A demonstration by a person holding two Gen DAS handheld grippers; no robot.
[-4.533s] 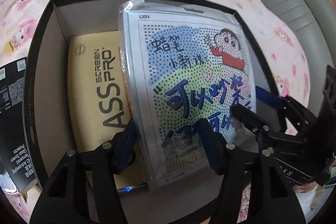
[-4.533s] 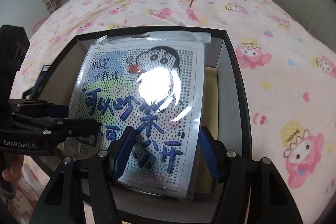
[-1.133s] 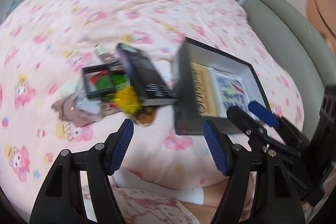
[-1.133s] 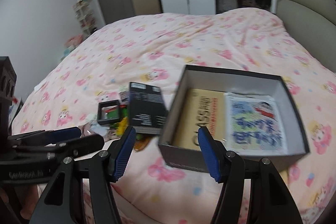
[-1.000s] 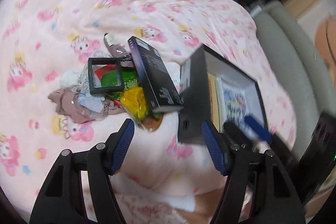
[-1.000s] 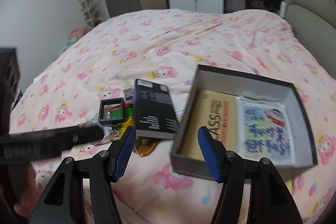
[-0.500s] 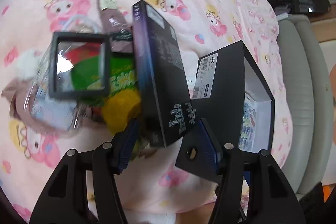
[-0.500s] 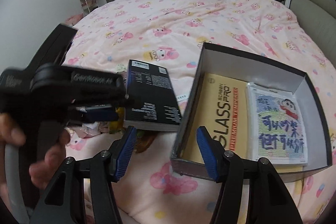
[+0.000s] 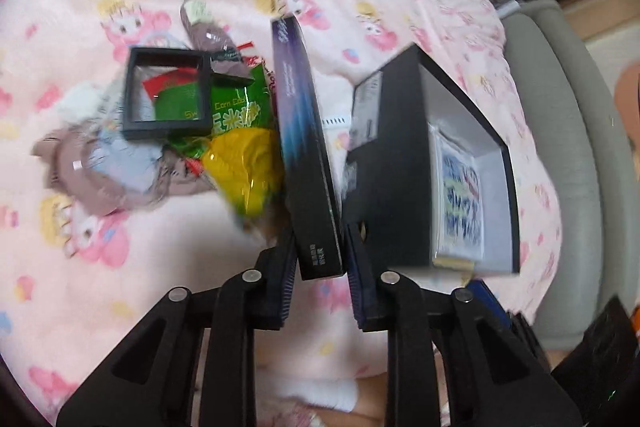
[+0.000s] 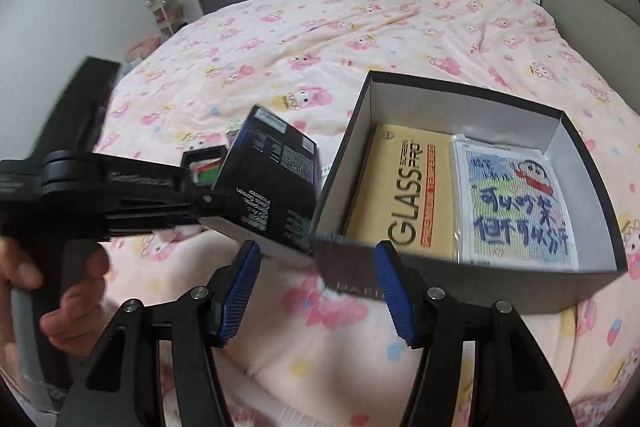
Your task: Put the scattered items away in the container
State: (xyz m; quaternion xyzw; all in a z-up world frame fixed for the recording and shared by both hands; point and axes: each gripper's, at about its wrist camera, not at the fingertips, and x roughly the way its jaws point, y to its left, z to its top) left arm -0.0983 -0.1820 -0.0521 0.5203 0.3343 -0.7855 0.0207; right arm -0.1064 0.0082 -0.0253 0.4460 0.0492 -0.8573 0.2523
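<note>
Black box (image 9: pixel 308 163): left tongs (image 9: pixel 320 267) just clamped it; right tongs (image 10: pixel 316 291) gape empty.

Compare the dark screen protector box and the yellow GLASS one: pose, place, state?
The dark screen protector box is outside the container, tilted up off the bedspread; the yellow GLASS box lies flat on the container's floor. The dark box is clamped at one end by the left gripper, whose fingers have just closed; nothing touches the yellow one. Both are slim, flat retail boxes.
</note>
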